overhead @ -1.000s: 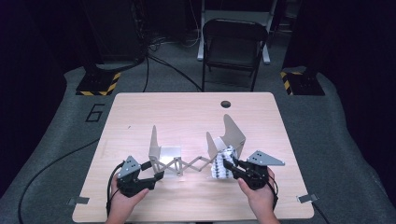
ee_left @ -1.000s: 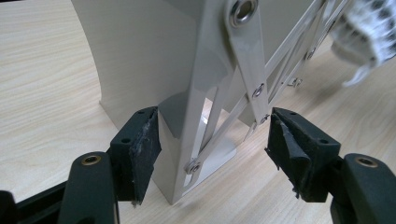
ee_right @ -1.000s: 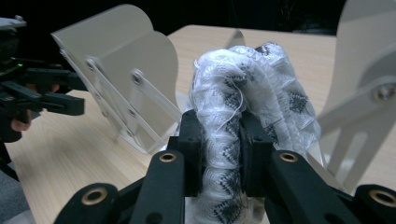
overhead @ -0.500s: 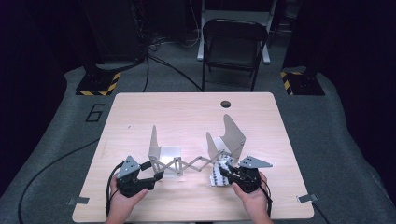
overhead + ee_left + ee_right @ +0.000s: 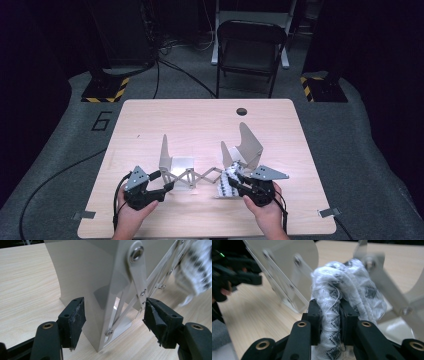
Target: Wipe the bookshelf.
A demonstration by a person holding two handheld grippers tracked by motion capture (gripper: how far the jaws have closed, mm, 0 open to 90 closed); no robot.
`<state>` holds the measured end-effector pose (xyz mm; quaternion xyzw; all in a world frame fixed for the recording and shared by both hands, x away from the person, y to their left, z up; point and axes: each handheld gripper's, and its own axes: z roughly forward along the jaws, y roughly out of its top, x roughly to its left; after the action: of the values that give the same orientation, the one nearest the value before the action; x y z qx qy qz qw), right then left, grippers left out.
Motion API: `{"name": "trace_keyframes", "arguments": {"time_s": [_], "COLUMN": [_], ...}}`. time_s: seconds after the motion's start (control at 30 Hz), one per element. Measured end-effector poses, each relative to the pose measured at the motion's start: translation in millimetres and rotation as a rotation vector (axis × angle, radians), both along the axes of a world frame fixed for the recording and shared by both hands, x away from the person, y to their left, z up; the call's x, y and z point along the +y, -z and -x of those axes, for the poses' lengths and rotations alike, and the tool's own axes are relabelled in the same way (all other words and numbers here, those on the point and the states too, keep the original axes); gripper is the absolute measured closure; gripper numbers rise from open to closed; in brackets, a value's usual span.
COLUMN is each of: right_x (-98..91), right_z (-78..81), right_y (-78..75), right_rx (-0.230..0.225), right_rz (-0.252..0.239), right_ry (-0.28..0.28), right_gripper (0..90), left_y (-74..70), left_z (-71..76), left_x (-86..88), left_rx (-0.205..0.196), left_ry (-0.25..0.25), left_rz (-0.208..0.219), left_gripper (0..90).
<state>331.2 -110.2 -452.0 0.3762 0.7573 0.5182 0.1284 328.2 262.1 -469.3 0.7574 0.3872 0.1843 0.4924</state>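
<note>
A pale metal folding rack (image 5: 200, 176) with scissor links stands on the wooden table (image 5: 200, 120). It has one upright end plate (image 5: 164, 150) at the left and two taller plates (image 5: 248, 142) at the right. My left gripper (image 5: 167, 186) is open and straddles the foot of the left end plate (image 5: 100, 290); its pads (image 5: 76, 317) stand at either side without a clear squeeze. My right gripper (image 5: 235, 186) is shut on a white sock with black pattern (image 5: 347, 287), held against the rack's right end, where the sock (image 5: 228, 182) hangs by the links.
A dark round hole (image 5: 242, 111) sits near the table's far edge. Beyond the table stands a folding chair (image 5: 250, 55). Cables and striped floor blocks (image 5: 105, 90) lie on the grey carpet. The table's far half holds nothing else.
My right hand has shifted a little left and toward the front edge, keeping the sock in its jaws. The left hand and the rack have stayed put.
</note>
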Motion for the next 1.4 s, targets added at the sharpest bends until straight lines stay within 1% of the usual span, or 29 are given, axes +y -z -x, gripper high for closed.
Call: {"name": "trace_keyframes", "arguments": {"time_s": [0.07, 0.13, 0.17, 0.27, 0.3, 0.33, 0.47, 0.53, 0.57, 0.6, 0.63, 0.67, 0.7, 0.77, 0.8, 0.83, 0.87, 0.9, 0.93, 0.97, 1.03, 1.1, 1.17, 1.2, 1.23, 1.3, 1.33, 1.37, 1.4], "right_x": [0.0, -0.5, -0.7, -1.6, -2.0, -2.1, 1.3, 5.4, 9.7, 9.7, 14.0, 14.0, 15.5, 21.4, 21.4, 23.5, 23.5, 24.8, 24.8, 24.4, 23.9, 22.7, 22.5, 23.2, 23.6, 25.2, 25.2, 26.2, 27.6], "right_z": [-3.3, -5.6, -7.3, -10.8, -11.7, -12.5, -14.6, -14.0, -12.9, -12.9, -11.0, -11.0, -10.1, -8.7, -8.7, -10.6, -10.6, -13.2, -13.2, -16.0, -17.2, -20.0, -22.8, -22.2, -22.2, -20.8, -20.8, -19.7, -18.1], "right_y": [10.5, 15.5, 17.4, 18.1, 17.7, 17.5, 19.3, 17.4, 11.8, 11.8, 2.6, 2.6, -1.1, -10.4, -10.4, -7.7, -7.7, 0.3, 0.3, 9.5, 13.0, 21.8, 27.1, 26.8, 25.4, 18.4, 18.4, 14.5, 7.8], "right_rx": [0.022, 0.04, 0.043, 0.04, 0.041, 0.042, 0.047, 0.051, 0.036, 0.036, 0.01, 0.01, -0.001, -0.041, -0.041, -0.042, -0.042, -0.024, -0.024, -0.003, 0.006, 0.03, 0.045, 0.05, 0.049, 0.032, 0.032, 0.025, 0.003], "right_rz": [0.025, 0.031, 0.032, 0.038, 0.034, 0.034, 0.041, 0.034, 0.027, 0.027, 0.009, 0.009, 0.001, -0.003, -0.003, 0.012, 0.012, 0.035, 0.035, 0.052, 0.059, 0.067, 0.079, 0.071, 0.076, 0.059, 0.059, 0.054, 0.04], "right_ry": [0.015, 0.028, 0.034, 0.051, 0.059, 0.071, 0.062, 0.048, 0.028, 0.028, 0.012, 0.012, 0.007, 0.001, 0.001, 0.002, 0.002, 0.009, 0.009, 0.019, 0.023, 0.031, 0.035, 0.038, 0.034, 0.021, 0.021, 0.016, 0.003], "right_gripper": [74.4, 74.5, 74.6, 74.6, 74.6, 74.6, 74.5, 74.5, 74.5, 74.5, 74.5, 74.5, 74.5, 74.6, 74.6, 74.7, 74.7, 74.7, 74.7, 74.7, 74.7, 74.8, 74.7, 74.7, 74.7, 74.7, 74.7, 74.8, 74.8], "left_y": [0.3, 0.7, 0.5, 0.2, 0.8, 0.5, 1.3, 0.6, 0.7, 0.6, 0.6, 0.6, 0.6, 0.7, 0.7, 0.6, 0.4, 0.4, 0.4, 0.4, 1.2, 0.6, 0.7, 0.7, 1.0, 1.2, 1.2, 1.4, 1.4], "left_z": [-0.6, 0.0, 0.5, 0.9, 1.4, 1.9, 2.6, 3.0, 3.2, 3.4, 3.4, 3.5, 3.6, 4.0, 4.0, 3.9, 3.8, 3.8, 3.8, 3.6, 4.0, 4.4, 4.1, 4.1, 4.0, 3.7, 3.7, 3.8, 3.9], "left_x": [-0.7, -3.0, -3.9, -3.5, -4.8, -5.2, -6.8, -5.8, -6.1, -6.1, -6.0, -6.0, -6.2, -6.4, -6.4, -6.3, -6.1, -6.1, -6.1, -6.1, -7.7, -8.1, -9.2, -9.4, -9.2, -8.9, -8.9, -9.2, -9.4], "left_rx": [0.004, 0.005, 0.006, 0.005, 0.001, 0.005, 0.002, 0.014, 0.009, 0.01, 0.012, 0.012, 0.011, 0.011, 0.011, 0.011, 0.011, 0.01, 0.01, 0.006, 0.002, 0.016, 0.009, 0.009, 0.01, 0.014, 0.014, 0.012, 0.011], "left_ry": [0.007, 0.021, 0.022, 0.031, 0.025, 0.032, 0.024, 0.034, 0.032, 0.032, 0.032, 0.032, 0.033, 0.034, 0.034, 0.034, 0.035, 0.037, 0.037, 0.039, 0.033, 0.047, 0.046, 0.047, 0.047, 0.049, 0.049, 0.047, 0.047], "left_rz": [0.001, -0.003, -0.014, -0.014, -0.005, -0.012, -0.006, -0.008, -0.01, -0.011, -0.009, -0.009, -0.009, -0.009, -0.009, -0.009, -0.008, -0.009, -0.009, -0.014, -0.006, -0.012, -0.018, -0.018, -0.016, -0.015, -0.015, -0.015, -0.015], "left_gripper": [33.2, 33.6, 33.5, 33.8, 34.0, 34.0, 33.7, 33.7, 33.7, 33.7, 33.7, 33.7, 33.7, 33.7, 33.8, 33.9, 33.9, 34.1, 34.1, 34.1, 34.1, 34.6, 34.5, 34.6, 34.5, 34.6, 34.6, 34.6, 34.5]}}
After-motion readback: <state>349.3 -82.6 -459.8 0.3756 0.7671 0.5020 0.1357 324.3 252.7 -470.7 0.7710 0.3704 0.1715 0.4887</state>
